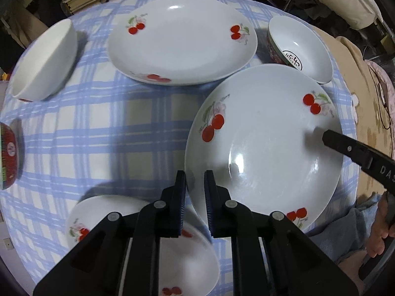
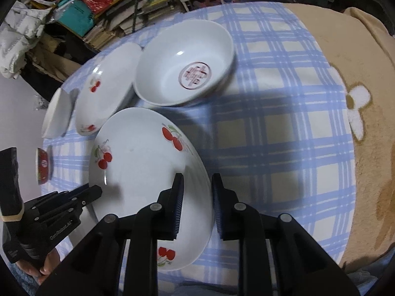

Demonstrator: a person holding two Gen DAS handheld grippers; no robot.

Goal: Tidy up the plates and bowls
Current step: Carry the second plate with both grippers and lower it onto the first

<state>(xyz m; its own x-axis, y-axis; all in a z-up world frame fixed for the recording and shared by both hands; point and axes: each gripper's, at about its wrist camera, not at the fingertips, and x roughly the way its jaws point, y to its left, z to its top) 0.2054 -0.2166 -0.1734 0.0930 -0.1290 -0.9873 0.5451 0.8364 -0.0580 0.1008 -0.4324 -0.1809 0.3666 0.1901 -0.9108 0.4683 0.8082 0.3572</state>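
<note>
The left claw (image 1: 195, 197) stands narrowly parted astride the near-left rim of a cherry plate (image 1: 266, 148), one finger outside the rim, the other over the plate; whether the pads press the rim cannot be told. The right claw (image 2: 197, 202) is also narrowly parted, its left finger over the same plate's right rim (image 2: 148, 172) and its right finger over the bare cloth (image 2: 271, 148); contact cannot be told here either. This plate lies near the tabletop's right front edge, tilted over a second cherry plate (image 1: 138, 241) below the left claw. A third cherry plate (image 1: 182, 42) sits farther back, just beside it. A bowl with a round stamped character (image 2: 187, 66) stands at the back right, touching or nearly touching the held plate's far rim. A plain white bowl (image 1: 44, 64) sits at the far left, and a red bowl (image 1: 9, 155) at the left edge. Open checked cloth lies in the middle and to the right. "DAS" is legible on the right claw's arm.
</note>
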